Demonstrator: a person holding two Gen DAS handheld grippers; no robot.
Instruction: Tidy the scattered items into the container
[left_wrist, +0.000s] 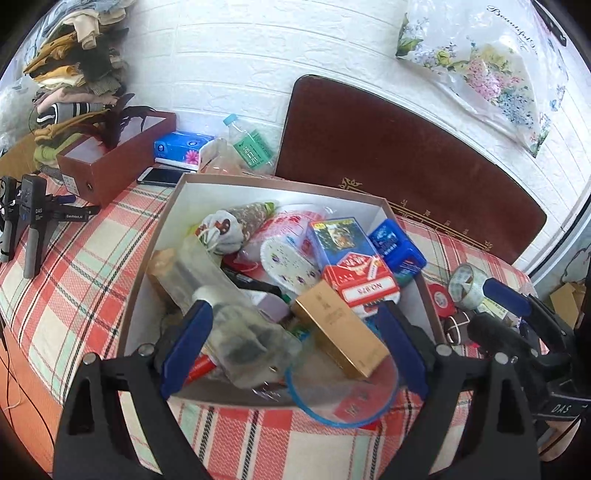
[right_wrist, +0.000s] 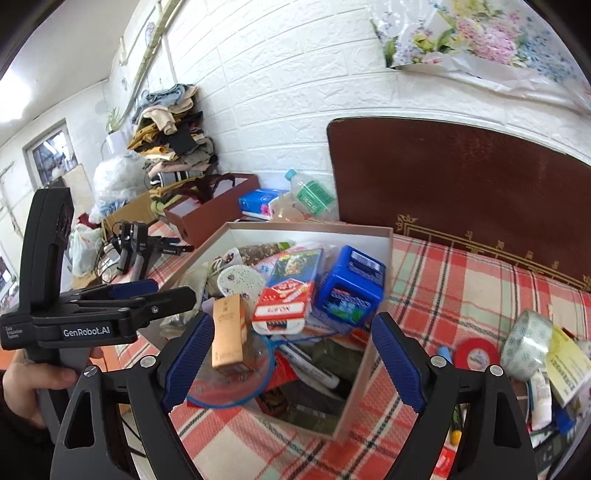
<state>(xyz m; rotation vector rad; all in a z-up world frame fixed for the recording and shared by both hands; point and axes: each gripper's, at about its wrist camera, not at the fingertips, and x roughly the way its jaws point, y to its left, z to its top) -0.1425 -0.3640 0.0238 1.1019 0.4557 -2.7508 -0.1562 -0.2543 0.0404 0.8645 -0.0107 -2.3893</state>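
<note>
Blue-padded jaws of the left gripper (left_wrist: 295, 347) stand wide over the near end of the white cardboard box (left_wrist: 258, 186), with nothing pinched between the pads; a gold carton (left_wrist: 341, 330) and a clear blue-rimmed lid (left_wrist: 343, 402) lie just below them, resting loose in the box's near corner. The right gripper (right_wrist: 291, 362) is just as wide and empty, hovering over the same corner from the other side, the gold carton (right_wrist: 229, 334) leaning close to its left pad.

What is left to tidy sits on the plaid cloth (right_wrist: 461, 288) to the right of the box: a red tape roll (right_wrist: 476, 354), a clear tape roll (right_wrist: 526, 343) just beyond it, and a yellowish packet (right_wrist: 569, 369) among small bits at the edge of view. These lie to the right of the right gripper's jaws, near and low, so that hand is plainly the closer one; the left would have to cross the box. The red roll lies flat, hole upward, while the clear roll is tipped on its side, so no long axis matters much. Open cloth between box wall and rolls gives room to swing across. Farther back, a dark brown board (right_wrist: 461, 173) leans against the white brick wall.
</note>
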